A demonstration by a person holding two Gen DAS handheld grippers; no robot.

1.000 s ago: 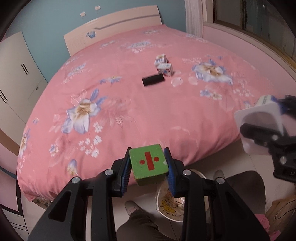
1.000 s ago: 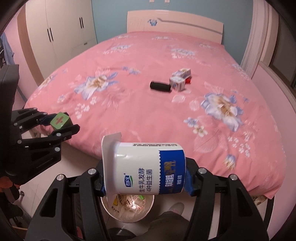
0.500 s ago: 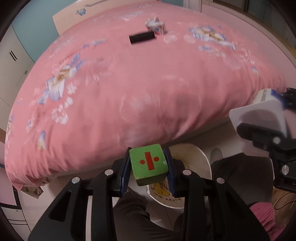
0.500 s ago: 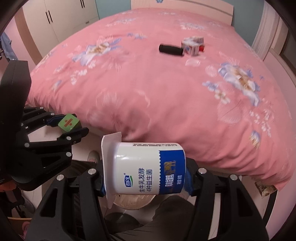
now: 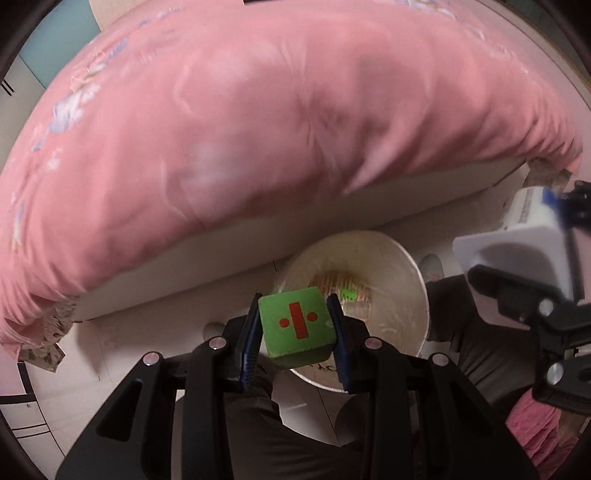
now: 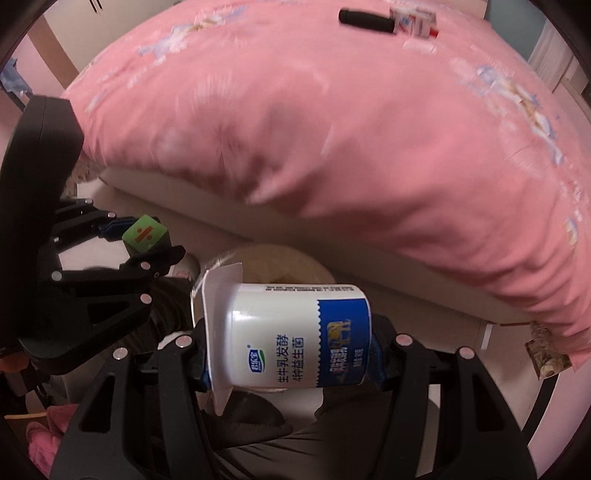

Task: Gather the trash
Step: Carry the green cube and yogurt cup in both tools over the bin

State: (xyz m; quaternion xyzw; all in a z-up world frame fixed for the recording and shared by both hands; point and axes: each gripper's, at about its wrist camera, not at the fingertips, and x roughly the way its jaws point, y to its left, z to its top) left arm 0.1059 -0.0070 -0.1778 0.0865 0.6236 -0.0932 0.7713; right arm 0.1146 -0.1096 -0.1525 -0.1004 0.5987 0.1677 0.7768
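Left gripper [image 5: 295,325]: jaws clamped on green foam cube [image 5: 295,320], top face printed with red bar between two red dots, bar running away from camera. Right gripper [image 6: 288,350]: jaws clamped on white plastic yogurt cup [image 6: 295,336], long axis crosswise between the pads, peeled foil rim pointing left, base right; blue label band, Chinese text reading 生牛乳发酵 4种益生菌. Directly beyond both grippers: round white trash bin [image 5: 406,266] on pale floor, wrappers inside. Farther: pink floral bedspread [image 6: 369,129]. Farthest, on bedspread: black cylinder [image 6: 365,18], small printed carton [image 6: 412,16].
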